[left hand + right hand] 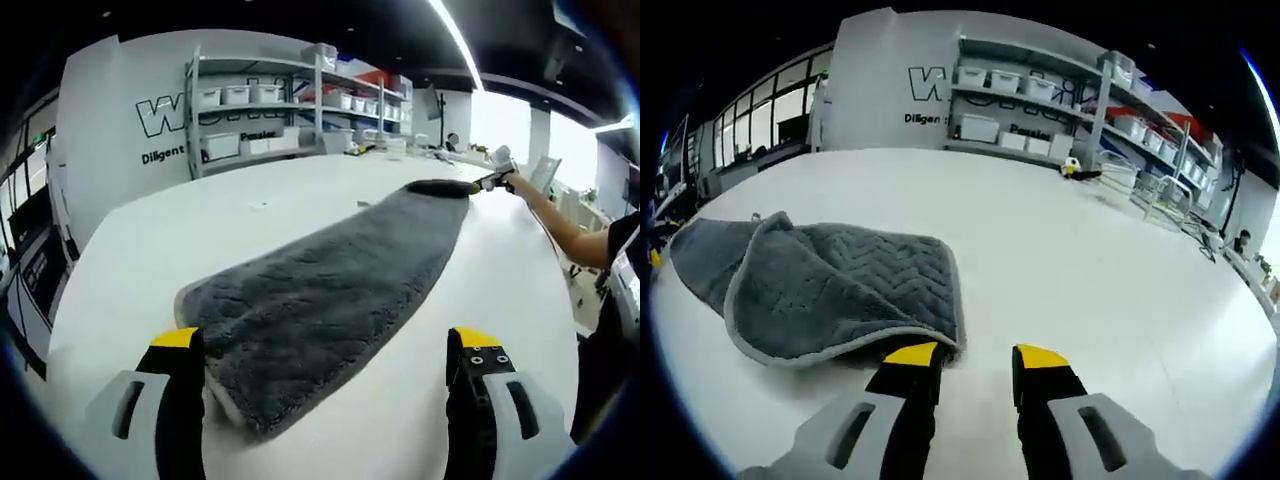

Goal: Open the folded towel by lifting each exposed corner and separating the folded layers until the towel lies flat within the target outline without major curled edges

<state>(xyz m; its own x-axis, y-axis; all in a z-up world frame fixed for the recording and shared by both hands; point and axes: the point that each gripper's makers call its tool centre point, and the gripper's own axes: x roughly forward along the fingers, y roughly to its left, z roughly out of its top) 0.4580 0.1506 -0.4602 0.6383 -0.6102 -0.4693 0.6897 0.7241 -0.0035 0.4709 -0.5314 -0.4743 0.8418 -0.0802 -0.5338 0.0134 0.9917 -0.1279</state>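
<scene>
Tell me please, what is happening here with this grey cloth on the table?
A person is unfolding a grey towel on a white table with two handheld grippers. The right gripper is at the towel's far end, where a layer is still folded over. The left gripper sits open above the near end, its fingers holding nothing. The towel is not fully flat yet.

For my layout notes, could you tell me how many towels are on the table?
1: a grey towel on the white table, its far end by the right tongs.
</scene>
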